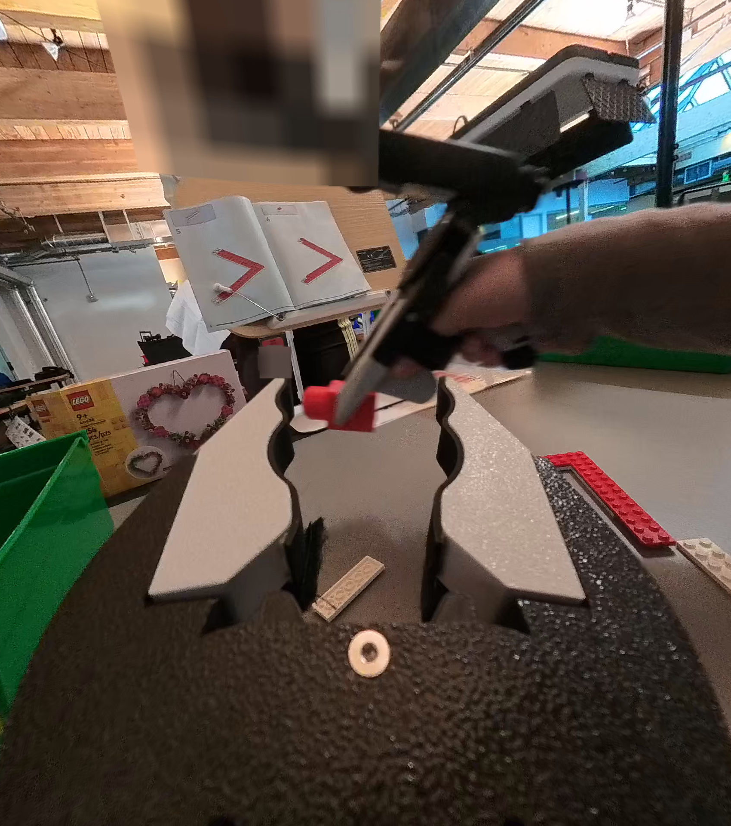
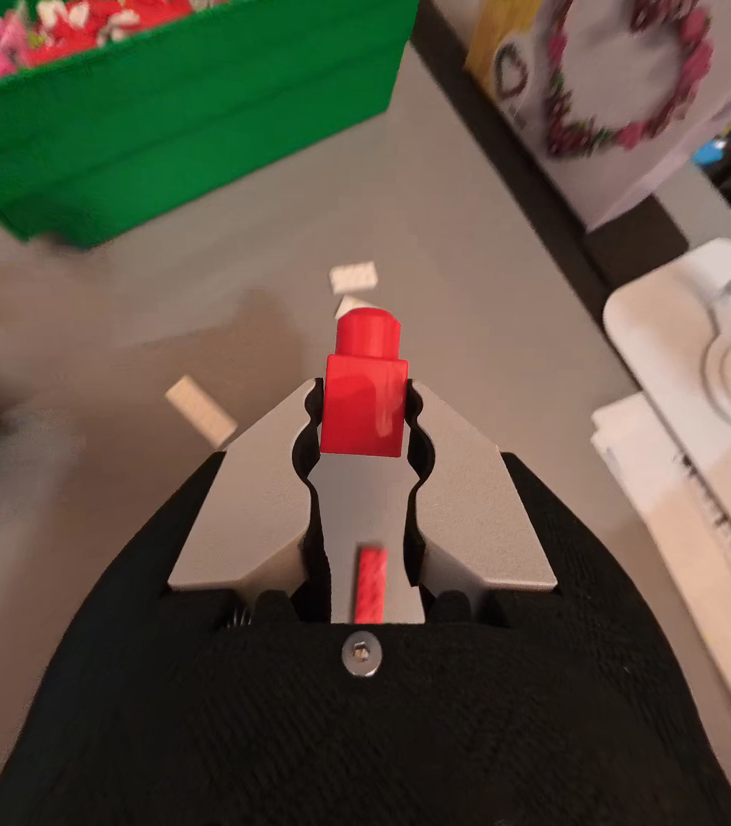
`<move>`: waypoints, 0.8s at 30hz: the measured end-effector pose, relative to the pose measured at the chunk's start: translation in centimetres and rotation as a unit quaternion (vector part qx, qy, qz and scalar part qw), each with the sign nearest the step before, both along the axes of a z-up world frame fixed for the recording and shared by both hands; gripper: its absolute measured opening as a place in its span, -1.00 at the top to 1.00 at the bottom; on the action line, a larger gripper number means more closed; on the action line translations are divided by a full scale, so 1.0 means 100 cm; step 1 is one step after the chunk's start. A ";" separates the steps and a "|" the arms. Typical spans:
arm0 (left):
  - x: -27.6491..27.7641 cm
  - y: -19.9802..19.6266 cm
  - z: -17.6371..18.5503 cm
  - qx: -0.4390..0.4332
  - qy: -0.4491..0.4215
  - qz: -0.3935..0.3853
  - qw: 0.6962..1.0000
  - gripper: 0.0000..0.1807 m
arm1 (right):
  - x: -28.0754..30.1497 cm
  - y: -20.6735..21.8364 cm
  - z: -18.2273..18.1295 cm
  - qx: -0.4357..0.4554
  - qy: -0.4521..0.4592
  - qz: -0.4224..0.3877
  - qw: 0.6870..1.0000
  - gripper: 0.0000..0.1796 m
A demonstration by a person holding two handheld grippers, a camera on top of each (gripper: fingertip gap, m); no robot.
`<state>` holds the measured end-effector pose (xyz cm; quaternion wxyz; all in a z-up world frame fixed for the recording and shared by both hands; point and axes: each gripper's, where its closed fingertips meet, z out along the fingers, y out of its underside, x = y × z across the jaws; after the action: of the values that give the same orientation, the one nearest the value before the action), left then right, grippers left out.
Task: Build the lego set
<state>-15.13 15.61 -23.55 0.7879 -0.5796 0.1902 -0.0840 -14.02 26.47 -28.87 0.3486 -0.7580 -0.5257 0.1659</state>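
Red one-stud brick [image 2: 363, 409], glossy, claw-pinched

Two claws [image 1: 361, 402] [image 2: 363, 393], one red brick [image 2: 361, 402], three tan plates [image 2: 199, 410], one green bin [image 2: 176, 120].

Left gripper [image 1: 361, 429]: black pebbled body, two grey angular fingers [image 1: 238, 482] with wavy black inner pads, silver washer [image 1: 368, 653] at centre. Right gripper [image 2: 363, 418]: same build, smoother black ribbed body, grey fingers [image 2: 256, 496], hex screw [image 2: 361, 655] in silver washer, small spring [image 2: 238, 619] near left finger base. Brown sleeve [image 1: 649, 277] on the arm.
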 end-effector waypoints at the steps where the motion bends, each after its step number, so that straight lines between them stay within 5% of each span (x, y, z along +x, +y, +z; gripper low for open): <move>1: 0.000 0.001 0.000 -0.001 -0.002 -0.001 1.000 0.31 | -0.013 0.016 0.003 0.004 0.004 0.001 1.000 0.62; 14: 0.001 0.010 -0.004 -0.025 -0.017 -0.012 0.999 0.32 | -0.187 0.144 -0.038 -0.045 -0.037 0.053 0.997 0.62; 24: 0.007 0.011 -0.006 -0.029 -0.004 -0.019 0.999 0.33 | -0.219 0.184 -0.076 -0.079 -0.112 0.037 0.990 0.62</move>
<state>-14.47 16.73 -24.15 0.7697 -0.5984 0.1953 -0.1063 -35.92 44.86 -36.50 0.2203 -0.7770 -0.5743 0.1341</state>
